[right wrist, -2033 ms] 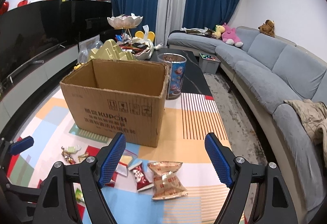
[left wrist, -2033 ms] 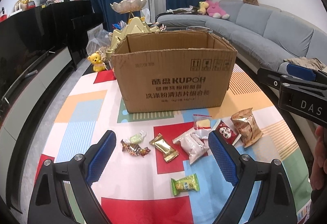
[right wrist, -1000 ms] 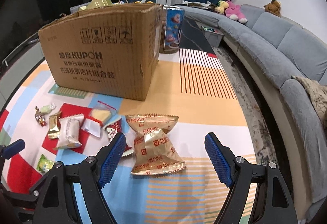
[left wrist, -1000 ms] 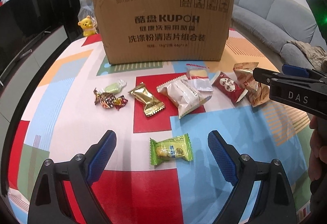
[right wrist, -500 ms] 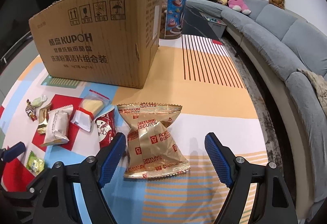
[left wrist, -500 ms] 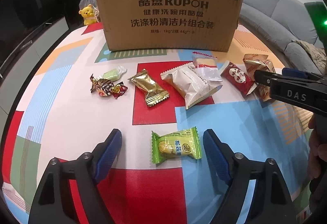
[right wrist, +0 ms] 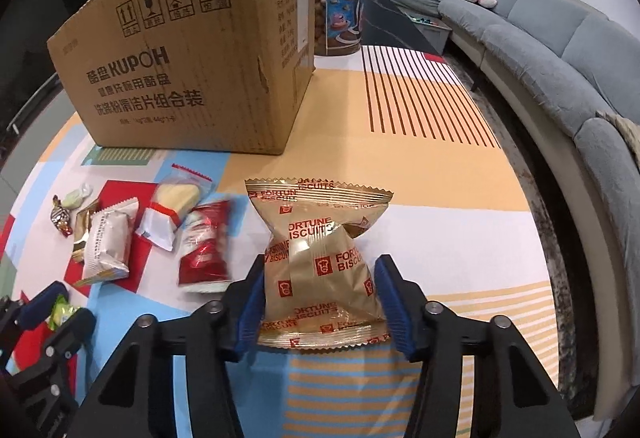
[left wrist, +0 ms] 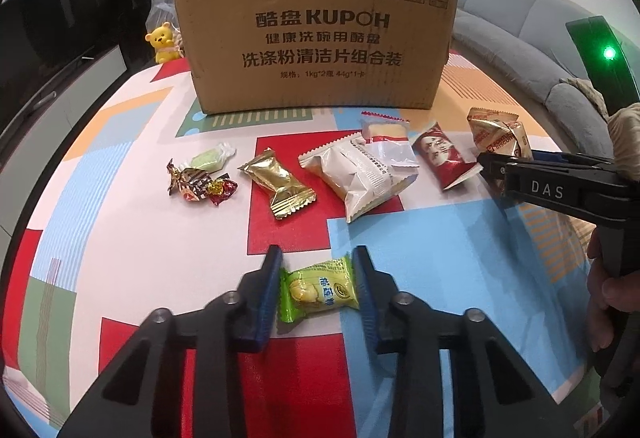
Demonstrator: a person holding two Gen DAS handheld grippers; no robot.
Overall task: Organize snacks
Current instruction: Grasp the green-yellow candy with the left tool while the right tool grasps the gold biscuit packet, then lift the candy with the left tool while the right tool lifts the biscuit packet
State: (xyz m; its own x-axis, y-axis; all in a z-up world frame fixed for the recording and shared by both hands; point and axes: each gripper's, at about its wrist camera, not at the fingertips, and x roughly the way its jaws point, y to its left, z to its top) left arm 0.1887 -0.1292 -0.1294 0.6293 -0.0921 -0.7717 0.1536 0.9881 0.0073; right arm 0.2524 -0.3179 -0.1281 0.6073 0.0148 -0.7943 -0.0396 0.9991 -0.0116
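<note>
My left gripper [left wrist: 318,280] is shut on a green candy packet [left wrist: 318,292] that lies on the colourful tablecloth. My right gripper [right wrist: 320,290] is shut on a gold Fortune Biscuits bag [right wrist: 320,262], which also shows in the left wrist view [left wrist: 498,138]. A brown KUPOH cardboard box [left wrist: 316,34] stands behind the snacks. In a row before it lie a twisted-wrapper candy [left wrist: 196,184], a pale green candy [left wrist: 210,158], a gold packet [left wrist: 278,182], a white packet [left wrist: 358,174], a clear packet [left wrist: 386,144] and a red packet [left wrist: 444,158].
A printed blue canister [right wrist: 340,12] stands right of the box. A yellow bear toy [left wrist: 164,42] sits at the table's far left. A grey sofa [right wrist: 560,50] curves along the right. A dark TV cabinet [left wrist: 48,38] runs along the left.
Both grippers have dropped to the table and shut: the left on the green candy packet, the right on the gold biscuit bag. The red packet looks nudged.
</note>
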